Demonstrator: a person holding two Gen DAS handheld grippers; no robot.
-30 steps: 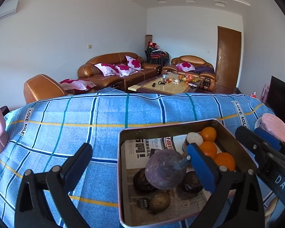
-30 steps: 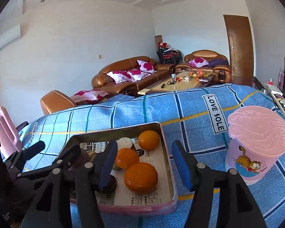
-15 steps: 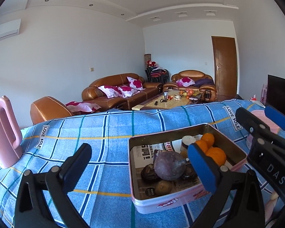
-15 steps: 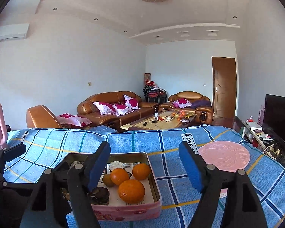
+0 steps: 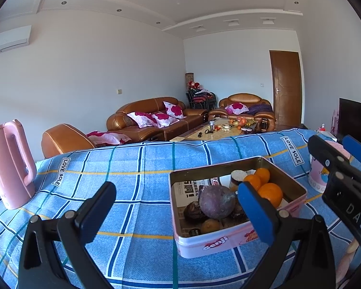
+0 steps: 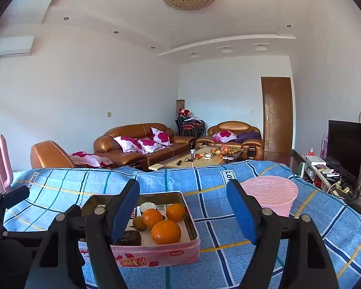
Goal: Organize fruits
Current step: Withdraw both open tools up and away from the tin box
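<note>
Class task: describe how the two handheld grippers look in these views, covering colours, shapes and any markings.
Both are black plastic frames with angular, strut-like arms joined by silver rivets. The left gripper and right gripper each end in two flat, paddle-shaped fingers faced with blue pads. White letters "DAS" mark the right gripper's side in the left wrist view. No cables or sleeves show.

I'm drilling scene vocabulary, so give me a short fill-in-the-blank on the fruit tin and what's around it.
1. The tin holds ___ oranges.
2. The kettle is coloured ___.
3. The large purple fruit lies inside the ___.
4. The tablecloth is mainly ___.

Missing words: three; pink; tin; blue
</note>
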